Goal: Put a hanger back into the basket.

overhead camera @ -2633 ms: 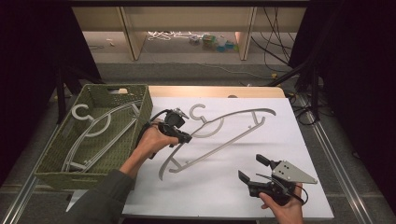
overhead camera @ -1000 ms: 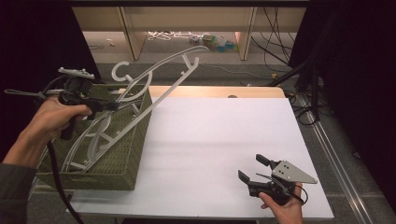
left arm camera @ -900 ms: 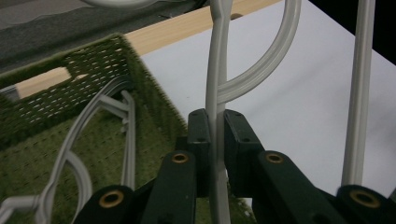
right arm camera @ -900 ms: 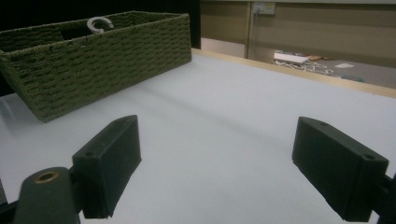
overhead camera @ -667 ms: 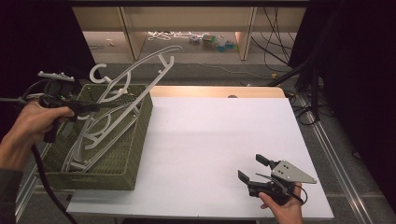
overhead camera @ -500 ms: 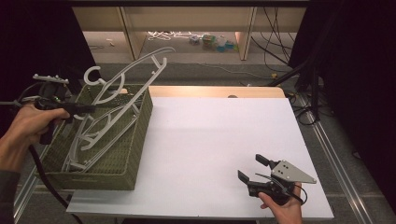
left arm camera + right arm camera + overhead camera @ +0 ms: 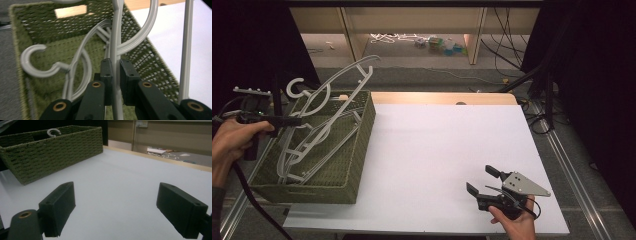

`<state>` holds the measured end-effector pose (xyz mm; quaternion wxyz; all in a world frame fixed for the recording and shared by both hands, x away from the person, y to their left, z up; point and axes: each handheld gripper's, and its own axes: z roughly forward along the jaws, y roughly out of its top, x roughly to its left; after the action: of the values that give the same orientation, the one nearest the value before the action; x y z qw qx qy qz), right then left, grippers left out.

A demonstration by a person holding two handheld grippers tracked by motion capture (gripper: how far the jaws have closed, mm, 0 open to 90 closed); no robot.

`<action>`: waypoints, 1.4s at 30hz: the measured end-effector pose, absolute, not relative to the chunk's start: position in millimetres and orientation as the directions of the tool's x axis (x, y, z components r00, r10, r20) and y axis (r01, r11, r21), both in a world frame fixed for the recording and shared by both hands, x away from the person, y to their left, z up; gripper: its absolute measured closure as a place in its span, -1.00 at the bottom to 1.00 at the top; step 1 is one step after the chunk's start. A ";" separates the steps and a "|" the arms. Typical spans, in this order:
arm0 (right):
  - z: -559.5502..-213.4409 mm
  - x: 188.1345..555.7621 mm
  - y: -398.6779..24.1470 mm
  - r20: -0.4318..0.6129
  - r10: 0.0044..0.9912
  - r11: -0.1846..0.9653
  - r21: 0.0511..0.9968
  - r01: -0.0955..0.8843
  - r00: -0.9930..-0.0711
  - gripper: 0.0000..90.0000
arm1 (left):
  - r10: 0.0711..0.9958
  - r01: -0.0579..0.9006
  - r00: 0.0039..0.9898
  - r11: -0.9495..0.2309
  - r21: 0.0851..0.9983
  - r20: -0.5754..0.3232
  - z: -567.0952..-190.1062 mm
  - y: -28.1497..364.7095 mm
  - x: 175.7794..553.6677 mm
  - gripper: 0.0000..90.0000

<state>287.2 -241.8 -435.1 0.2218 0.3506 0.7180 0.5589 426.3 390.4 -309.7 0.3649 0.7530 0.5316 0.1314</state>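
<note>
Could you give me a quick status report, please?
Left gripper shut on grey plastic hanger, over green woven basket. Right gripper open, idle.

Cables (image 7: 512,30) and scattered clutter (image 7: 432,42) on the floor beyond the table

A wicker basket (image 7: 342,165) sits at the counter's (image 7: 447,150) left edge with hangers (image 7: 307,150) lying inside it. Above the basket, the left claw (image 7: 294,121) holds another hanger (image 7: 344,82) tilted over its far rim. The right claw (image 7: 482,182) rests on the counter's near right corner, well apart from the basket.
</note>
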 end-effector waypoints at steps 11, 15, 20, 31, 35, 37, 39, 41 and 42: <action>-434.9 287.4 -241.8 0.067 0.758 0.137 0.956 0.258 -0.649 -0.64 | 0.918 0.717 0.367 -0.179 0.673 -0.147 -322.8 411.9 428.3 0.81; -435.0 287.4 -241.5 0.069 0.758 0.136 0.956 0.261 -0.649 -0.64 | 0.920 0.710 0.369 -0.186 0.679 -0.134 -324.2 417.2 426.8 0.82; -435.0 287.5 -241.4 0.070 0.757 0.136 0.955 0.262 -0.650 -0.64 | 0.927 0.721 0.356 -0.191 0.666 -0.121 -329.0 416.8 427.7 0.82; -434.9 287.5 -241.8 0.067 0.757 0.138 0.956 0.259 -0.650 -0.64 | 0.922 0.701 0.365 -0.183 0.690 -0.126 -329.4 419.8 423.6 0.81; -434.9 287.5 -241.6 0.066 0.759 0.141 0.955 0.262 -0.648 -0.64 | 0.927 0.686 0.349 -0.152 0.711 -0.138 -327.2 417.4 423.3 0.81; -434.9 287.5 -241.5 0.065 0.757 0.140 0.956 0.259 -0.650 -0.64 | 0.927 0.675 0.344 -0.133 0.726 -0.150 -325.8 417.5 421.7 0.82; -435.0 287.6 -241.7 0.065 0.760 0.140 0.955 0.260 -0.647 -0.64 | 0.928 0.667 0.332 -0.105 0.738 -0.167 -325.6 415.3 420.9 0.82; -435.0 287.6 -241.6 0.064 0.758 0.144 0.954 0.263 -0.649 -0.64 | 0.929 0.666 0.333 -0.109 0.738 -0.163 -325.2 414.5 420.5 0.81; -434.9 287.6 -241.6 0.062 0.758 0.144 0.955 0.260 -0.650 -0.64 | 0.927 0.666 0.337 -0.109 0.738 -0.167 -325.0 414.6 420.3 0.81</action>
<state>287.6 -241.6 -434.9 0.2259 0.3524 0.7218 0.5512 420.3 414.6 -325.0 0.3788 0.7245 0.5496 0.1720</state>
